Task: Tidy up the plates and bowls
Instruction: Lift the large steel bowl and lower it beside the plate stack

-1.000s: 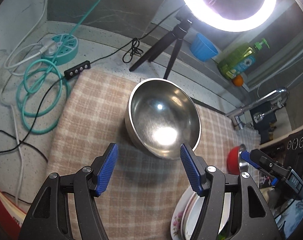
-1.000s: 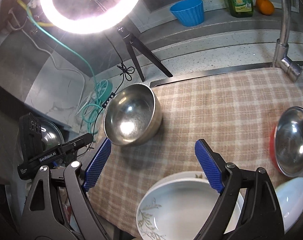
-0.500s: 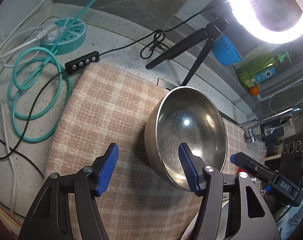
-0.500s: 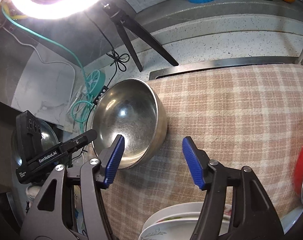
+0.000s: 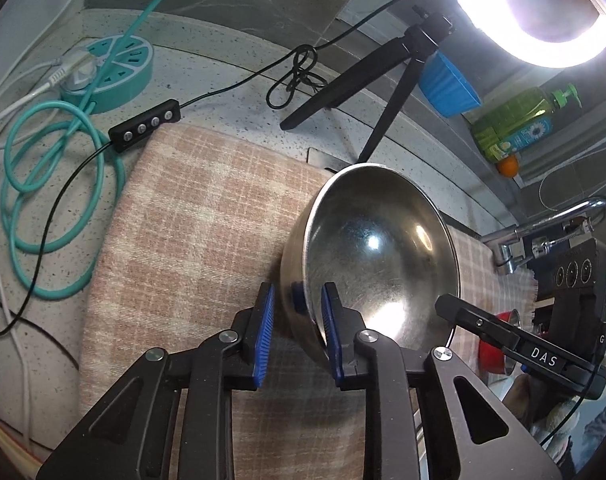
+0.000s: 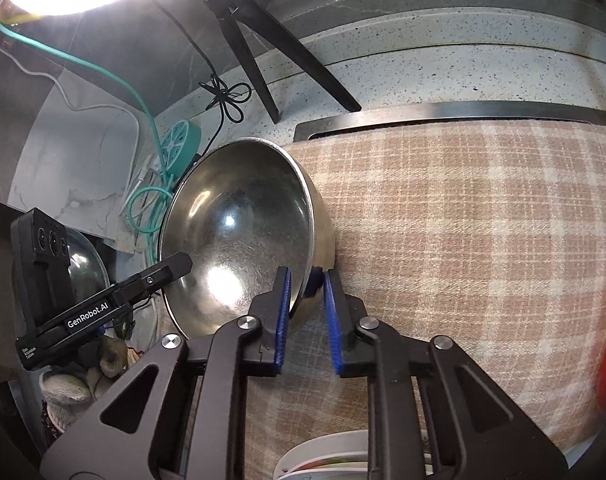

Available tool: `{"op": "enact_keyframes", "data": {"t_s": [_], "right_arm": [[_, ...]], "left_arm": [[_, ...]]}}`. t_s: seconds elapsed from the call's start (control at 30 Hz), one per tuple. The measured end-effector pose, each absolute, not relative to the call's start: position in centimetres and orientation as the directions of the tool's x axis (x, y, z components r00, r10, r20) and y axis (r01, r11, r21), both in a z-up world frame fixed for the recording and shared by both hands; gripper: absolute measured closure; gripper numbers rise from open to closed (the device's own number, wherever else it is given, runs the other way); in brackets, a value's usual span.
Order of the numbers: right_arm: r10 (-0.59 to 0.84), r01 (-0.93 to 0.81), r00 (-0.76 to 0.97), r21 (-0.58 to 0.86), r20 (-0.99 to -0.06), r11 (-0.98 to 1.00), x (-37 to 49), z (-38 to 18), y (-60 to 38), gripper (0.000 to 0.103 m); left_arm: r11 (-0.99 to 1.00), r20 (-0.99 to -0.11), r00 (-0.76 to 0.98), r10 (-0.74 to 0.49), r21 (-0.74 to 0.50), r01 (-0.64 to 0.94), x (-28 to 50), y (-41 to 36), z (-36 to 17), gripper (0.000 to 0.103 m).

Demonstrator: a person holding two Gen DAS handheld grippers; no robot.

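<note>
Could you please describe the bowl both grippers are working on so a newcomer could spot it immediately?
Find the checked beige cloth on the speckled counter. Near its back edge, below the ring light's black tripod, sits the steel bowl, the only large, empty, mirror-shiny dish there.

Left gripper (image 5: 295, 324): black skeletal frame, triangular cut-outs, silver pivot screws, blue ribbed pads (image 5: 263, 336). Right gripper (image 6: 307, 312): identical build; black housing at 3 o'clock marked "DAS", opposite unit at 9 o'clock marked "GenRobot.AI".
</note>
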State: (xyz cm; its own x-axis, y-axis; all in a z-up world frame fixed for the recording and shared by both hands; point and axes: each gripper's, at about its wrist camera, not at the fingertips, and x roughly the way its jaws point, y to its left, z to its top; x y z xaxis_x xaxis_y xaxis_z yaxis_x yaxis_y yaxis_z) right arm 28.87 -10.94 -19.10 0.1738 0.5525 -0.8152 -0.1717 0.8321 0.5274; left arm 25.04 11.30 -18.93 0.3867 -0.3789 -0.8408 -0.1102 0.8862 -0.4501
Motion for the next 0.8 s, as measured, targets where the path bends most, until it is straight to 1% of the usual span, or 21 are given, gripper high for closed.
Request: {"op": "enact_keyframes", "data": {"t_s": [0.13, 0.4, 0.8], "right_arm": [[0.542, -0.185, 0.171, 0.513, -0.823, 0.838, 28.6, -18.8, -10.6, 0.086], [0.552, -0.196, 0.16, 0.522, -0.818, 0.83, 27.1, -18.3, -10.4, 0.086], [0.585, -0.265, 0.132, 0.54, -0.8, 0.799, 22.7, -16.4, -8.9, 0.085]], "left_arm": [[0.896, -0.847, 0.39, -0.362, -0.432, -0.106, 24.9, 10.9, -18.6, 0.082], [0.893, -0.842, 0.403, -0.36, -0.436, -0.114, 23.3, 11.3, -17.9, 0.082], [0.888, -0.833, 0.441, -0.335, -0.436, -0.148, 18.2, 12.6, -16.3, 0.082]]}}
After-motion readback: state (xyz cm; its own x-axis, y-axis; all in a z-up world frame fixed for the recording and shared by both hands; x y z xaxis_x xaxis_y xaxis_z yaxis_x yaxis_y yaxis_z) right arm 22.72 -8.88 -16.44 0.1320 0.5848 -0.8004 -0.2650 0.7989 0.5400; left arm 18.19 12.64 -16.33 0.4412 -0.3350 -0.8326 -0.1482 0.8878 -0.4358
